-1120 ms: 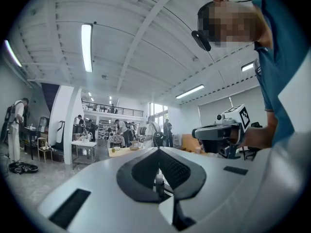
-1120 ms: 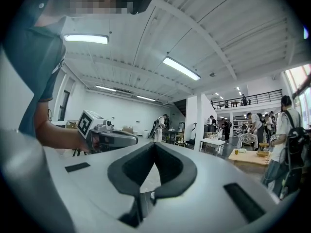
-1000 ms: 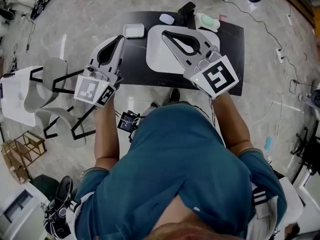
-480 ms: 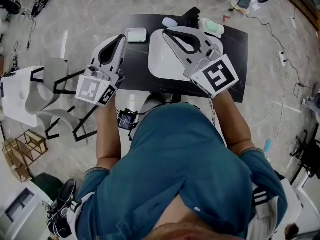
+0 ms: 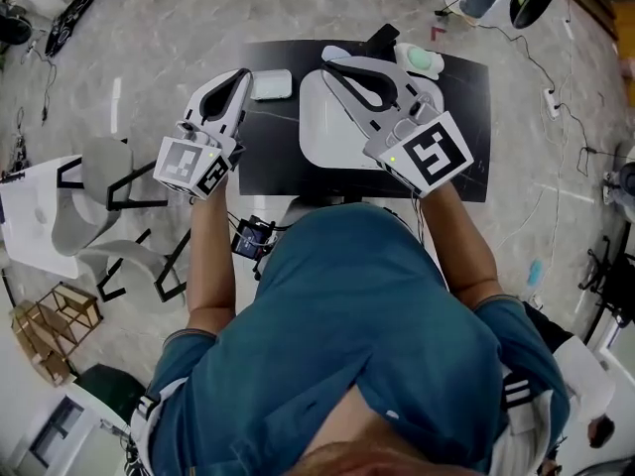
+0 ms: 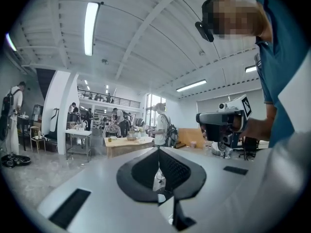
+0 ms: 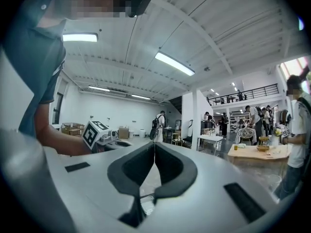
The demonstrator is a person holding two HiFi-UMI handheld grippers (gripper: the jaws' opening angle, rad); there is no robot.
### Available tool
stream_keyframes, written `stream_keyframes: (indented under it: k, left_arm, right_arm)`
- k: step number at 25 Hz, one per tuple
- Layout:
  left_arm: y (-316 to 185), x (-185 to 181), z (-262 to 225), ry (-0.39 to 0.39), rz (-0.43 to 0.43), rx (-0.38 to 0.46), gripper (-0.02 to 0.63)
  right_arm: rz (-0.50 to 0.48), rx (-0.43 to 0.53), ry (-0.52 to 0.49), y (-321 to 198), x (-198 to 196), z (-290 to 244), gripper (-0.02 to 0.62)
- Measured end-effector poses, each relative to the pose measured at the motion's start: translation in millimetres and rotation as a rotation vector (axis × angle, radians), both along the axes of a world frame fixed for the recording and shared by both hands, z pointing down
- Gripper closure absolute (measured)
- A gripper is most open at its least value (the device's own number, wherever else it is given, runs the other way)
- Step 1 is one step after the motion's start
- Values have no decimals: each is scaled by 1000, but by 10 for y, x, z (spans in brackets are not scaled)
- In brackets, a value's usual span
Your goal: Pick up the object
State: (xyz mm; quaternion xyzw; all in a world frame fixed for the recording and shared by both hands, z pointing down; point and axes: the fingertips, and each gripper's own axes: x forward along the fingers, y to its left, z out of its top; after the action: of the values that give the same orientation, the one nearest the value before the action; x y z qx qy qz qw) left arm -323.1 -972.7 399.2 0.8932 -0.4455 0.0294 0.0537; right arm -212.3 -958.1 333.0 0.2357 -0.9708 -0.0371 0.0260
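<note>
We hold both tongs out over a black table [image 5: 268, 157], one pair in each hand, each w/ its marker cube at the back.

The left tongs [image 5: 242, 73] are fully closed, pads pressed together along one seam, w/ nothing between them. Their tips sit over the table's left edge, close to the far-left corner. Their cube [image 5: 191, 167] hangs off the table's left side, above the floor.

We take the task's thing to be the small white case [image 5: 271, 84]. It lies flat on the table nr the far-left corner, just beside the left tongs' tips. We can't tell whether they touch it.

The right tongs [image 5: 327, 66] are closed too, and empty. They reach across a white tray [image 5: 332, 132], which lies approx from the table's middle toward its right edge. Their tips are nr the far edge. Their cube [image 5: 433, 154] is above the table, toward the near edge.

Just past those tips a pale oval item [image 5: 335, 52] sits at the far edge, partly hidden. A black item [image 5: 382, 36] is also at the far edge. A green-and-white item [image 5: 422, 60] lies toward the far-right corner.

A grey chair [image 5: 84, 186] stands on the floor, left of the table.

Both gripper views look out into a big hall, where a person w/ a backpack [image 6: 162, 125] stands by a far bench.
</note>
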Motion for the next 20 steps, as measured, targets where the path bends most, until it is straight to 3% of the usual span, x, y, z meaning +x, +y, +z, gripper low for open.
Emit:
stream_keyframes:
  k: [8, 11, 20]
  left_arm:
    - [-214, -53, 745, -65, 93, -130, 595]
    - [-279, -46, 1042, -94, 125, -186, 517]
    - [-340, 3, 2152, -372, 249, -315, 410]
  right_arm:
    - [29, -52, 27, -121, -91, 189, 580]
    - [31, -68, 31, -170, -133, 243, 580]
    - [73, -116, 58, -261, -178, 409, 580]
